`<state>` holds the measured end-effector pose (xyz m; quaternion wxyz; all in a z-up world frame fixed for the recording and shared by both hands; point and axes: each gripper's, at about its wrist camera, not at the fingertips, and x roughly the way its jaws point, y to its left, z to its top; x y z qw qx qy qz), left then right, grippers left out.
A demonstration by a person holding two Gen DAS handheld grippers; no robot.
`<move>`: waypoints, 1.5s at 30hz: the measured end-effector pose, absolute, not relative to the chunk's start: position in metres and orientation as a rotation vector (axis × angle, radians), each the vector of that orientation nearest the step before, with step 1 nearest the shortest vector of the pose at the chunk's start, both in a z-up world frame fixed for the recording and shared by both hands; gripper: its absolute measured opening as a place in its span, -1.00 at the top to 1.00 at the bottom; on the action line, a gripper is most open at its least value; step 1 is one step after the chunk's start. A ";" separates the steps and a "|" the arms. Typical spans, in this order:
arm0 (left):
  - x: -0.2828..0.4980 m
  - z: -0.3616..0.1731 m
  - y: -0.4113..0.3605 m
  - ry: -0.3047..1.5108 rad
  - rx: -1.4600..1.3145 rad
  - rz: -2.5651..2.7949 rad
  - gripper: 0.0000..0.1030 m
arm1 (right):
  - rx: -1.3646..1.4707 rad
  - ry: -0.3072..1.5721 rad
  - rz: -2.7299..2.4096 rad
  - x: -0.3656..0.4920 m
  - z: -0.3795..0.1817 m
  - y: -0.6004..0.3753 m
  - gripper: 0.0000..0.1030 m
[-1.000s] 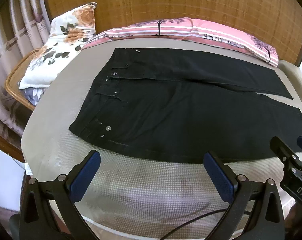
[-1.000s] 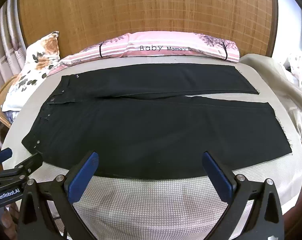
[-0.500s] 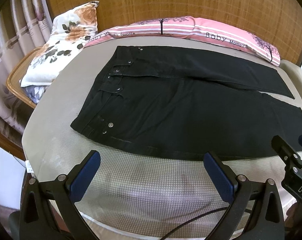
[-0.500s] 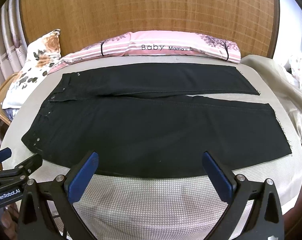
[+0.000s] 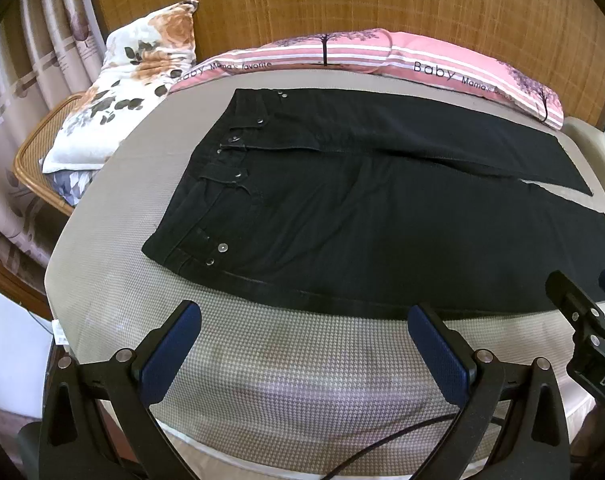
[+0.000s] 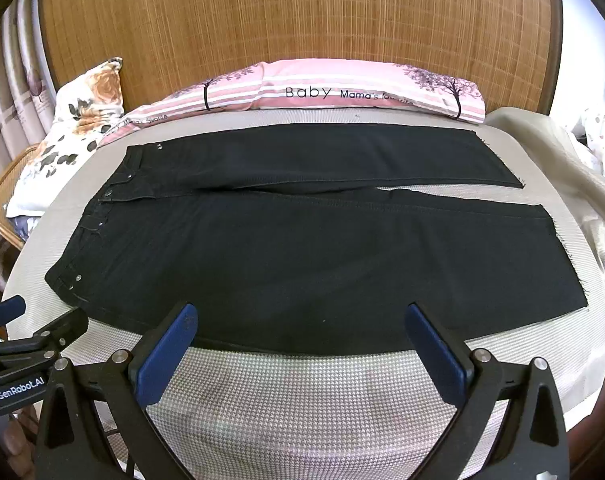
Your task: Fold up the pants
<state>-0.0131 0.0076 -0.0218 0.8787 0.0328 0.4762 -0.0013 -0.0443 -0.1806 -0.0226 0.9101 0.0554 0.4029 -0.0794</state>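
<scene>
Pants (image 6: pixel 302 248) flat on bed (image 6: pixel 302 400) | pillows (image 6: pixel 322 88) behind | left gripper (image 5: pixel 302 344), right gripper (image 6: pixel 298 340) wide, empty

In the left wrist view, the flat black denim pants (image 5: pixel 382 216) lose their near leg's hem behind the black right claw (image 5: pixel 582 312), itself cut by the frame edge. The white floral pillow (image 5: pixel 126 92) covers most of what looks like a woven rattan chair (image 5: pixel 34 152). The long pink striped pillow (image 6: pixel 322 92) carries lettering partly lost in a fold.
</scene>
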 end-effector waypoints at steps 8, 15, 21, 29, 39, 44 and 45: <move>-0.013 -0.021 0.007 0.994 0.068 -0.003 -0.98 | 0.114 0.833 -0.165 -0.044 -0.023 -0.180 -1.00; -0.013 -0.021 0.007 0.995 0.067 -0.003 -0.98 | 0.113 0.833 -0.165 -0.044 -0.023 -0.181 -1.00; -0.014 -0.023 0.008 0.997 0.068 -0.001 -0.98 | 0.115 0.835 -0.166 -0.044 -0.023 -0.181 -1.00; -0.014 -0.024 0.008 0.999 0.068 -0.001 -0.98 | 0.114 0.836 -0.166 -0.044 -0.023 -0.181 -1.00; -0.011 -0.031 0.008 1.011 0.069 -0.007 -0.98 | 0.123 0.843 -0.163 -0.046 -0.025 -0.179 -1.00; -0.009 -0.029 0.006 1.019 0.067 -0.007 -0.98 | 0.130 0.847 -0.163 -0.043 -0.026 -0.182 -1.00; -0.008 -0.030 0.007 1.021 0.066 -0.007 -0.98 | 0.133 0.848 -0.165 -0.044 -0.026 -0.182 -1.00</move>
